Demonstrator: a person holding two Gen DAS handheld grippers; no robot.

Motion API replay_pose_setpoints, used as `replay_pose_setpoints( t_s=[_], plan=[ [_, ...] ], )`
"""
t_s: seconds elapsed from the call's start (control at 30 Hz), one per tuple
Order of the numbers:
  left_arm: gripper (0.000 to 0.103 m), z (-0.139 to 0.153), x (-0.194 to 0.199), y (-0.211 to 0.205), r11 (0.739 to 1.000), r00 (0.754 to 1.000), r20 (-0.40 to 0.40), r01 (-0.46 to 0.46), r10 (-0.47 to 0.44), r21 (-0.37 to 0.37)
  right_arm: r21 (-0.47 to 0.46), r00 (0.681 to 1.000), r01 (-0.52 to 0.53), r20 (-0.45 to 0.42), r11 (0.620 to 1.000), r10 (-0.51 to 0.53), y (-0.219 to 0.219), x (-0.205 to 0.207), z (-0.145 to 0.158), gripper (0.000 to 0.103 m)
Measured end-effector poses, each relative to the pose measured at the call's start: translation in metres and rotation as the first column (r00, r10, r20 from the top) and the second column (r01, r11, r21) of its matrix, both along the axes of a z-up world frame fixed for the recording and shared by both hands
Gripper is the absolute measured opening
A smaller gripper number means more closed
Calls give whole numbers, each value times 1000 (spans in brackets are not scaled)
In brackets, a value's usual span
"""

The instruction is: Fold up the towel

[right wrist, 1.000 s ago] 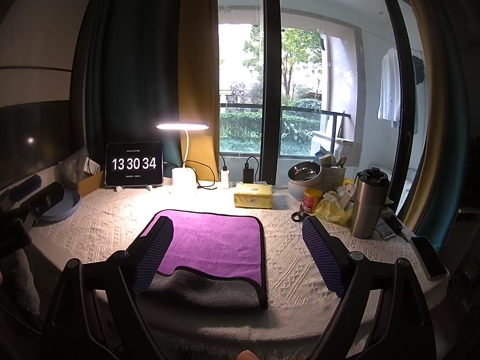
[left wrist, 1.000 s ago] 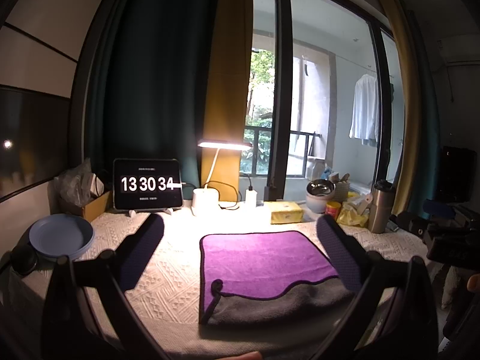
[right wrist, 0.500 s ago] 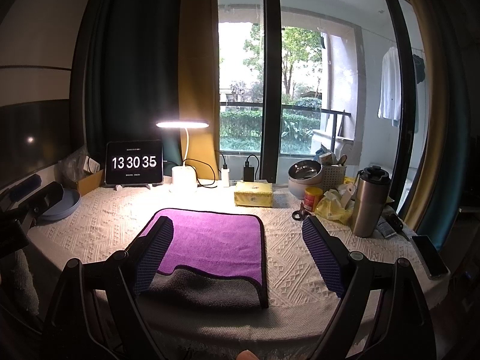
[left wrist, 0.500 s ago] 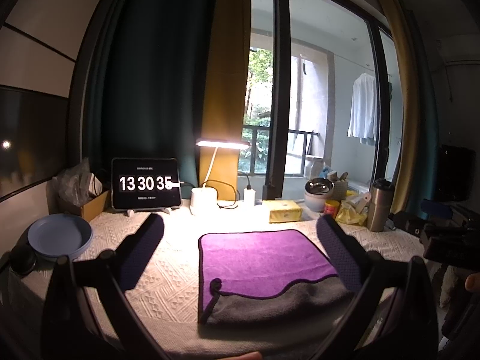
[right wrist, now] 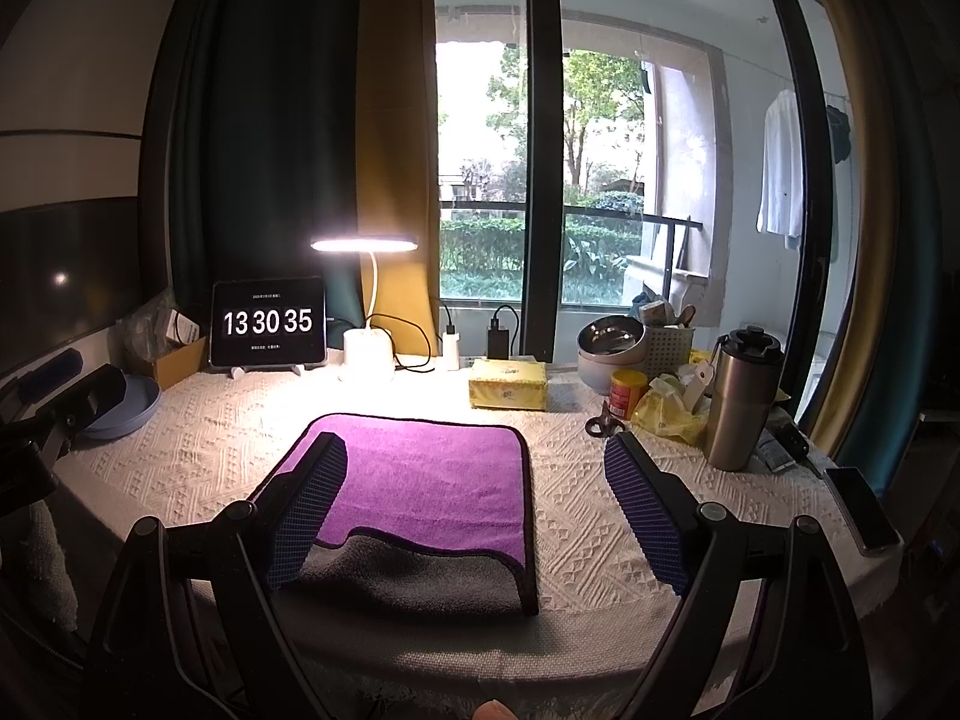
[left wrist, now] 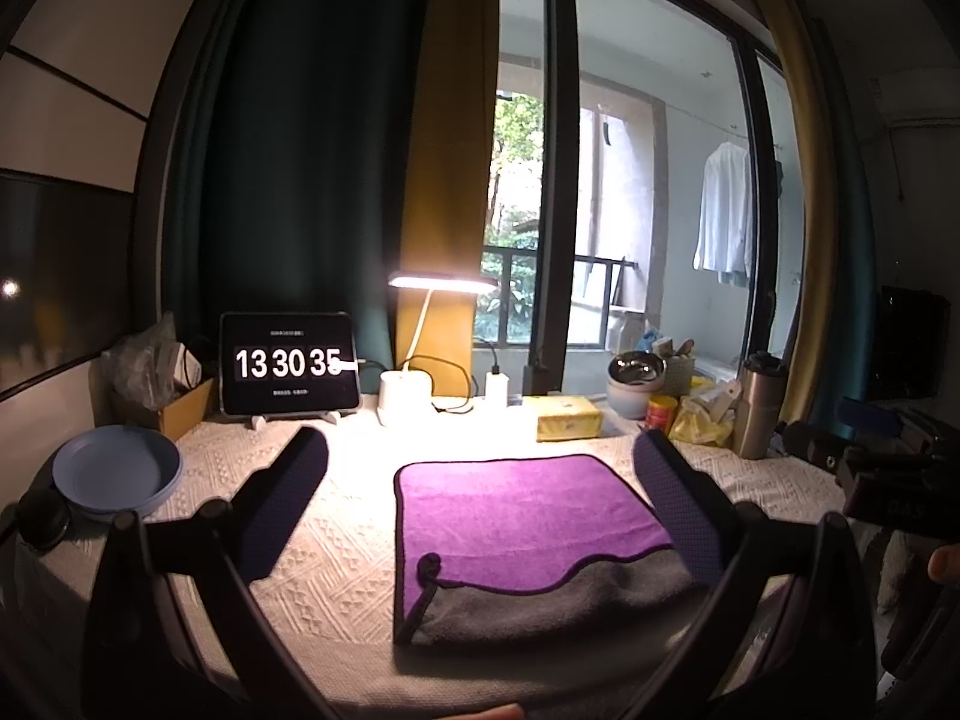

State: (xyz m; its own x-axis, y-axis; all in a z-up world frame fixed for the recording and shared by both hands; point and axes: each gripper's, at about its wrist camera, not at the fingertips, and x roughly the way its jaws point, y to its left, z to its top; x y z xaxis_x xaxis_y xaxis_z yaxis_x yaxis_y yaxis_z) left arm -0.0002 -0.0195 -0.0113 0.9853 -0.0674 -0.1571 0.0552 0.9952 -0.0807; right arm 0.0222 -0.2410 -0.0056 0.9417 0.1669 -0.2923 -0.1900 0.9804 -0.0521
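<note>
Towel [left wrist: 516, 510]: flat on the table [left wrist: 336, 546], near the front edge; purple layer folded over grey, grey strip bare along the near side [right wrist: 408, 576].
Towel corner: small dark loop at the near left of the purple edge, curled; detail hard to make out.
Left claw [left wrist: 480, 492]: spread wide, gripping nothing, held above the table with the towel showing between its fingers [left wrist: 288, 498]; right finger overlaps the towel's right edge in view, contact cannot be told.
Right claw [right wrist: 474, 498]: spread wide, gripping nothing; left finger [right wrist: 312, 504] covers the towel's near left part, right finger over bare tablecloth.
Claw bases: cut off by the bottom of both views.
Other claw in each view: only a dark partial shape at the frame edge, jaws not readable there.
Clock [right wrist: 268, 322]: reads 13 30 35; small text below too tiny to read.
Lamp [right wrist: 363, 244]: lit, glare washing out the cloth beneath.
Plate [left wrist: 117, 471]: blue, far left, partly hidden in the right view.
Flask [right wrist: 741, 399]: upright, right of the towel, well apart.
Phone [right wrist: 861, 507]: at the right table edge, dim.
Clutter behind flask: bowl, basket, yellow bag; contents unclear.
</note>
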Motion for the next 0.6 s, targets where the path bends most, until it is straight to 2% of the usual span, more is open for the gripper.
replay_pose_setpoints(
  t_s=[0.37,0.6],
  plan=[
    [102,-13,17,-4,1000,998,-56,20,-18,21,24,999,-9,-50,1000,10,-5,14,-18,90],
    [102,-33,38,-9,998,990,-135,50,-46,25,23,995,-15,-98,1000,17,-7,32,-33,90]
  ],
)
